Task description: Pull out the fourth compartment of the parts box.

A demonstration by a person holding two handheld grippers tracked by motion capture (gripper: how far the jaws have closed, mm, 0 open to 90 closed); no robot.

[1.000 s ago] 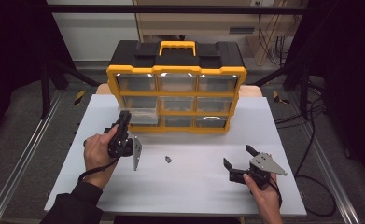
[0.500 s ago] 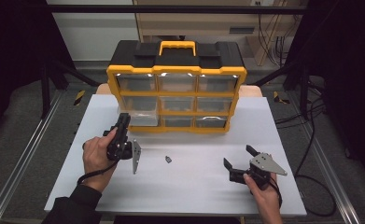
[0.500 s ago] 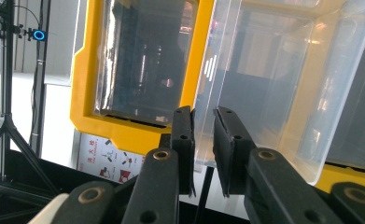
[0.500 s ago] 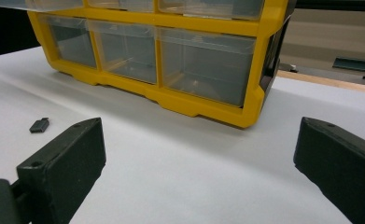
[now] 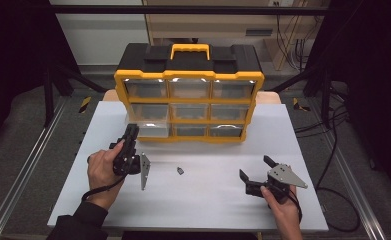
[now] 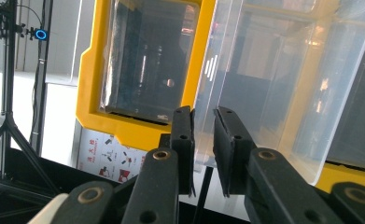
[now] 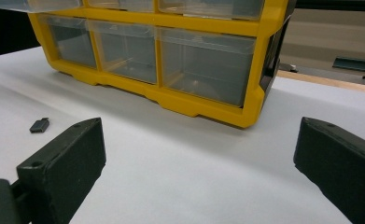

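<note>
Right now your left tongs [image 6: 203,140] pinch the clear drawer's [image 5: 148,129] wall at the organizer's [image 5: 188,100] bottom-left; it slides out toward you. Your right tongs [image 5: 255,172] gape empty, well apart.

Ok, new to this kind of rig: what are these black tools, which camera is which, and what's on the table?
A person sits at a white table with a hand-held two-jaw gripper in each hand. The high view looks down from above. The other two cameras ride on the grippers and look along their jaws. The left gripper has its jaws nearly shut on the clear wall of a drawer pulled partway out of the yellow organizer. The right gripper rests open on the table, holding nothing. A small dark part lies between the hands.
</note>
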